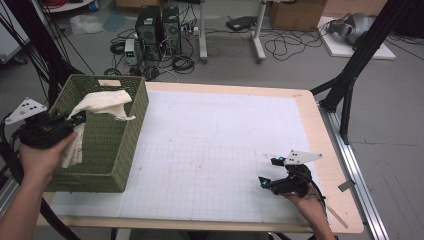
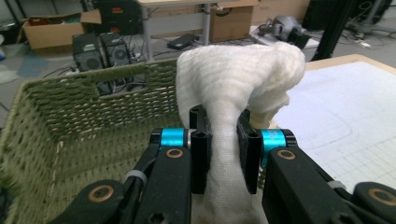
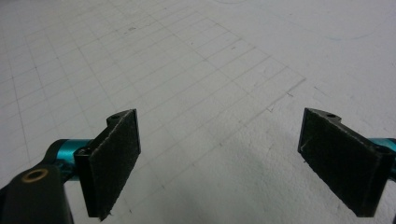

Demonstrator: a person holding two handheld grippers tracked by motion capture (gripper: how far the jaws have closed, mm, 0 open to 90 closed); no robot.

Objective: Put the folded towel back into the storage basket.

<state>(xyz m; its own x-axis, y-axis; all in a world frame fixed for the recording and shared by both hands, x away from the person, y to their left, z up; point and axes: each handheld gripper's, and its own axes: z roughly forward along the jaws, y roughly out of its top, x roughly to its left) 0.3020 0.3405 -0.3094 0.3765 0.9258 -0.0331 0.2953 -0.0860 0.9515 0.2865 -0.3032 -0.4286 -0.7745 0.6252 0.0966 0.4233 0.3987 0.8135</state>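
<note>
The worktop [image 1: 320, 150] is a pale wooden board under a white gridded mat [image 1: 215, 150]. Beyond its far edge lies a grey floor [image 1: 300, 70]. There, two black computer towers [image 1: 159, 27] stand side by side among loose black cables [image 1: 280, 47]. To the right of the towers rise the white legs of another table [image 1: 257, 35], with cardboard boxes [image 1: 297, 15] behind them. Black stand legs [image 1: 350, 80] slant down by the worktop's right far corner. A metal rail [image 1: 362, 185] runs along its right edge.
</note>
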